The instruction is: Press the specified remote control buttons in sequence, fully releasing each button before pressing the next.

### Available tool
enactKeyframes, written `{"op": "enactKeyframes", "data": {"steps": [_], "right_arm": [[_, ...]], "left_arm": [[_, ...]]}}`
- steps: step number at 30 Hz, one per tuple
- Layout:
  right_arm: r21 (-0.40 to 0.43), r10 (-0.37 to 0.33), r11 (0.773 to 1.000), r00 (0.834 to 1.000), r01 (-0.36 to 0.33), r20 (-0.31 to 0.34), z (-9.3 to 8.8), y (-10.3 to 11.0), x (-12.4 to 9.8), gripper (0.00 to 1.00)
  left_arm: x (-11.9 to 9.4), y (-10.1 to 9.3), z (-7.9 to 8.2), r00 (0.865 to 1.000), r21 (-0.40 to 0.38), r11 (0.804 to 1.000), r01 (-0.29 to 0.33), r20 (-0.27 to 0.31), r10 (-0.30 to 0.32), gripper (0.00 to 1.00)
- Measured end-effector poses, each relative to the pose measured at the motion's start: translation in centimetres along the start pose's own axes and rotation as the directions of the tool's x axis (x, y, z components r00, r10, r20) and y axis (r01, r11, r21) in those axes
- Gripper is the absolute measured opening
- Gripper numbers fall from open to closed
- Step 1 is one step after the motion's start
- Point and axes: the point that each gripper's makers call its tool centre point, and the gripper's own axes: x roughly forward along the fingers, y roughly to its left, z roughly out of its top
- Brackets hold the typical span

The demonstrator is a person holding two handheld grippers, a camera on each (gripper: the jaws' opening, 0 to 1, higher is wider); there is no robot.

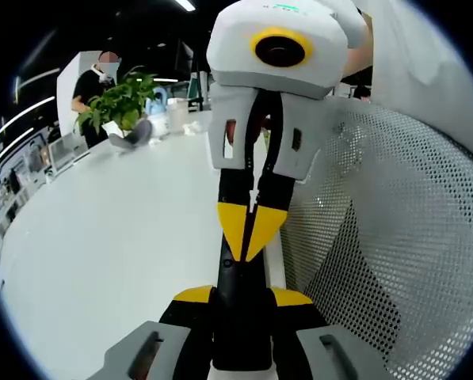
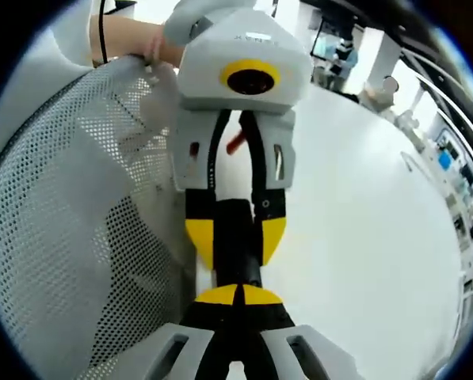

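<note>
Left gripper has its fingers clamped on the black remote control, one on each side, holding it up over the white bench. Facing it comes the right gripper, yellow fingers pinched together to a point with nothing between them, tips meeting the remote's far end. A white mesh chair back stands close alongside. Far across the bench, a leafy plant and a person.
</note>
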Motion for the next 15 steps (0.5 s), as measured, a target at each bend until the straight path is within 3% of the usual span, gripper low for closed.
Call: {"op": "enactKeyframes", "data": {"steps": [15], "right_arm": [[-0.008,0.060,0.998,0.996,-0.061,-0.065,0.02,0.09,0.19,0.00]], "left_arm": [[-0.04,-0.03,-0.02,1.000,0.001,1.000,0.000,-0.002,0.000,0.26]]}}
